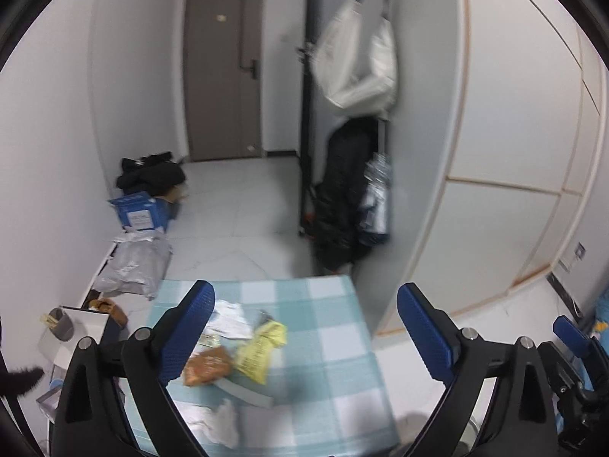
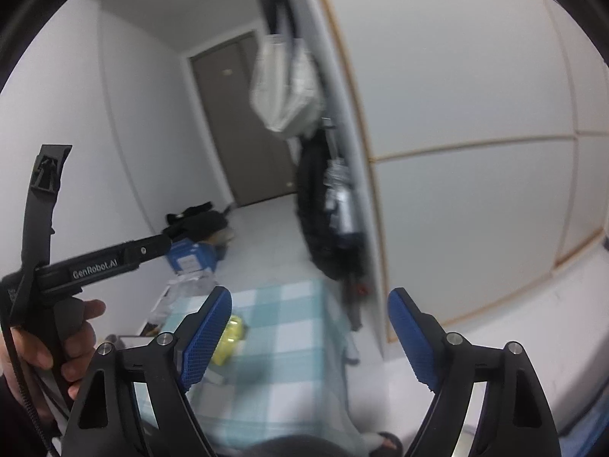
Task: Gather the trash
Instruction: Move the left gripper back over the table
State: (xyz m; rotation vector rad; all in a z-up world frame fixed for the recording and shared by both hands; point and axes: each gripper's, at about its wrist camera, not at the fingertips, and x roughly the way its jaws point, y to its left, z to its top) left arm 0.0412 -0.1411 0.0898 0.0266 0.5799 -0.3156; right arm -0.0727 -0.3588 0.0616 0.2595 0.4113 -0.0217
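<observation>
Hovering wide-open: left gripper (image 1: 306,327) | yellow wrapper (image 1: 260,346) mid-table (image 1: 335,342)

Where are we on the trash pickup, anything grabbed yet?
Nothing looks collected. Both the left gripper and right gripper are open and empty above the checked tablecloth. Left to do: the yellow wrapper, orange snack bag and crumpled paper all lie on the cloth.
</observation>
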